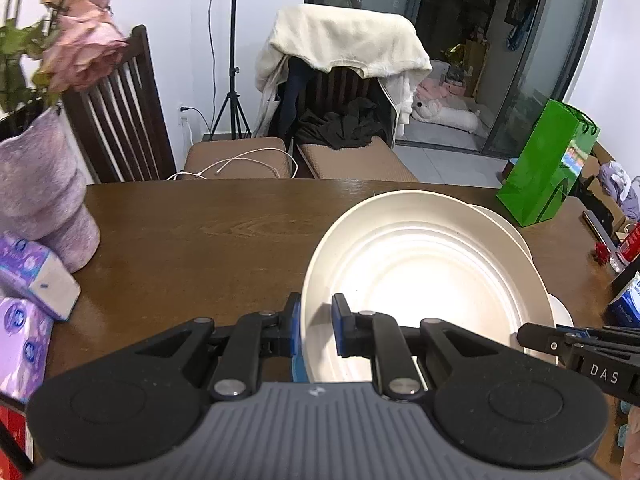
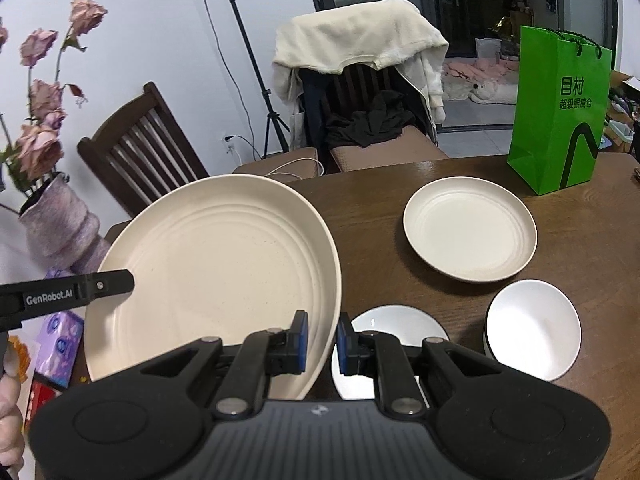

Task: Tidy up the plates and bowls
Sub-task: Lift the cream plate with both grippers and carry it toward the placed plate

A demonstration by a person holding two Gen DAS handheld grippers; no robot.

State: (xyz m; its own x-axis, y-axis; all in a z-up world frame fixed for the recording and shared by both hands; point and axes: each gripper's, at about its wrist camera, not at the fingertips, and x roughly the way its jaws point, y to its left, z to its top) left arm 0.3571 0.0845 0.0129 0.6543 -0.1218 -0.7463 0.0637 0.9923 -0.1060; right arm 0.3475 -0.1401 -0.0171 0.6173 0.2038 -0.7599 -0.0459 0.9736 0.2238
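Observation:
A large cream plate (image 1: 428, 272) (image 2: 216, 264) hangs tilted above the brown table (image 1: 200, 232), gripped from both sides. My left gripper (image 1: 317, 322) is shut on its left rim, and my right gripper (image 2: 322, 338) is shut on its right rim. Each view shows a black finger of the other gripper, the right one's (image 1: 536, 336) and the left one's (image 2: 108, 284), at the far rim. On the table lie a second cream plate (image 2: 470, 230), a small white dish (image 2: 392, 324) and a white bowl (image 2: 534, 328). In the left wrist view only the second plate's edge (image 1: 508, 224) shows behind the held plate.
A green paper bag (image 2: 560, 120) stands at the table's far right. A purple-wrapped vase of dried roses (image 1: 40, 192) and tissue packs (image 1: 36, 276) sit at the left edge. Two chairs, one draped with a white jacket (image 2: 360, 40), and a tripod stand behind the table.

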